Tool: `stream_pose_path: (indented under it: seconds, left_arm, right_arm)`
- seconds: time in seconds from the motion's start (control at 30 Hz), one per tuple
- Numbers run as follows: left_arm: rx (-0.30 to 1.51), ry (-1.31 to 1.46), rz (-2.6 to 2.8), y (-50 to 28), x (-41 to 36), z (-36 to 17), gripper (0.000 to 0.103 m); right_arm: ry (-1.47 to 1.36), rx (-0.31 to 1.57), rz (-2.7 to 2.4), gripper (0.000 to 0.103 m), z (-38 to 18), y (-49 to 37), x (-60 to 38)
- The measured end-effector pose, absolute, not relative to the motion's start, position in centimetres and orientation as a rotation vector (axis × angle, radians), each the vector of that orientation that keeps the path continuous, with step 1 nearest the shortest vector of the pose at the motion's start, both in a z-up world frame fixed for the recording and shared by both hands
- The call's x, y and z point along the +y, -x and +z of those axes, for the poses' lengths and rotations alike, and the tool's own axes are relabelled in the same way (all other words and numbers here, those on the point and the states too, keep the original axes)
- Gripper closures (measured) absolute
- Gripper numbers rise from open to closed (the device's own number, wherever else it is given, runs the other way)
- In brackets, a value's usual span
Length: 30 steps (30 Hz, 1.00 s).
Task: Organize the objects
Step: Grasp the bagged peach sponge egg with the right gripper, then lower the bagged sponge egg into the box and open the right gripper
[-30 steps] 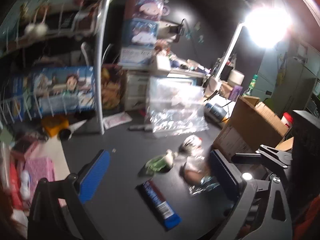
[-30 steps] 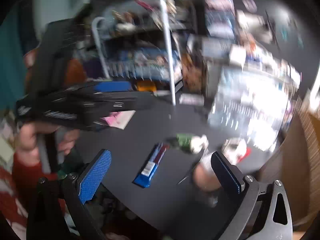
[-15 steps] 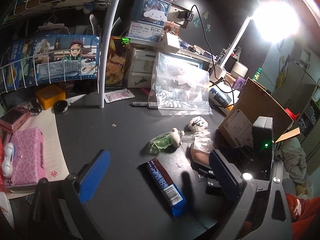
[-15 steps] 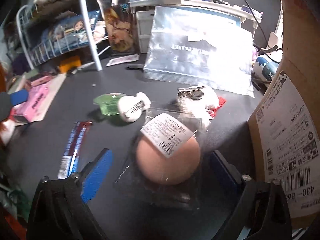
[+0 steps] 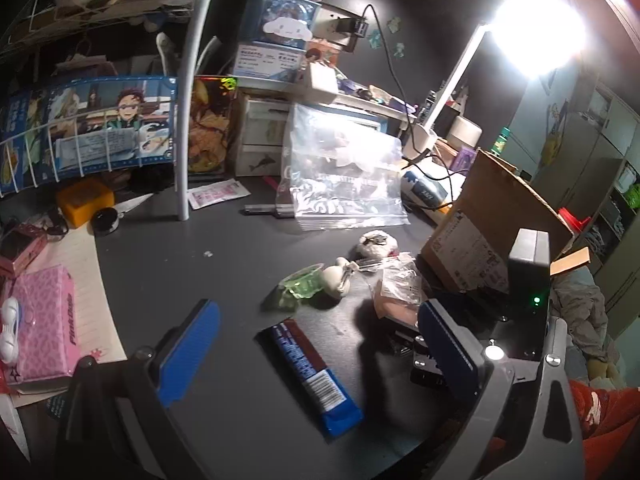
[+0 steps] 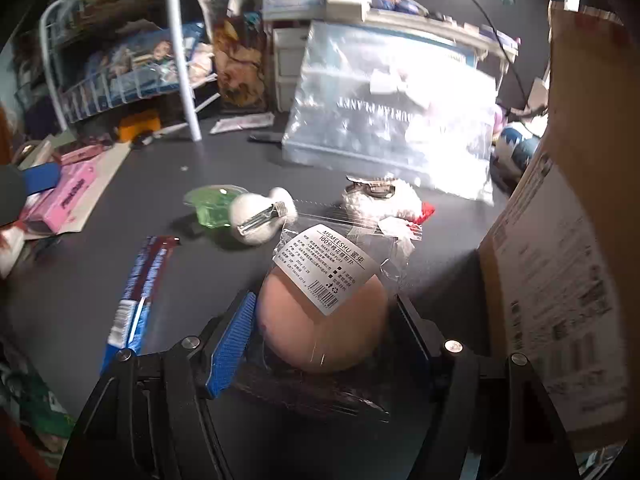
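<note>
Right gripper [image 6: 322, 332]: jaws, wide apart half a second before, had closed against both sides of the peach-coloured round makeup sponge in its clear labelled plastic bag [image 6: 324, 320], which lay on the dark tabletop [image 6: 120, 208] beside the brown cardboard box [image 6: 560, 280]. Left gripper [image 5: 316, 356]: remained open and empty above the blue-and-brown wrapped snack bar [image 5: 308, 368], unchanged in place.

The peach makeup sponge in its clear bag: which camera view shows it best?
The right wrist view: the makeup sponge fills the centre between the right tool, label readable. The left wrist view shows only part, behind that tool's finger.
</note>
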<state>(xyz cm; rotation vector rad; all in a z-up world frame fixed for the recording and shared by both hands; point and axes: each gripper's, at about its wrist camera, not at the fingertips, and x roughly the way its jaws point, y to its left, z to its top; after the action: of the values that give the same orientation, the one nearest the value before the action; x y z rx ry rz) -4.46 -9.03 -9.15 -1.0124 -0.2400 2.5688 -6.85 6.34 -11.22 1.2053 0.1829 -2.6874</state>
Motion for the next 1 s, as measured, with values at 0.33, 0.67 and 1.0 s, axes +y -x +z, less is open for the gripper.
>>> stream_pose_path:
  seconds: [0.33, 0.67, 1.0]
  left_arm:
    - [-0.216, 0.939, 2.433, 3.9, -7.1, -5.5, 0.005]
    - [-0.247, 0.825, 2.376, 3.8, -4.8, 0.7, 0.031]
    - [-0.163, 0.83, 2.273, 8.5, 2.9, 3.9, 0.055]
  right_arm:
    - [-0.943, 0.212, -2.457, 0.037, -4.2, 4.1, 4.5]
    - [-0.768, 0.289, -2.299, 0.038, 3.7, 3.1, 5.3]
    - [-0.758, 0.269, -2.406, 0.037, 6.5, 4.6, 13.3]
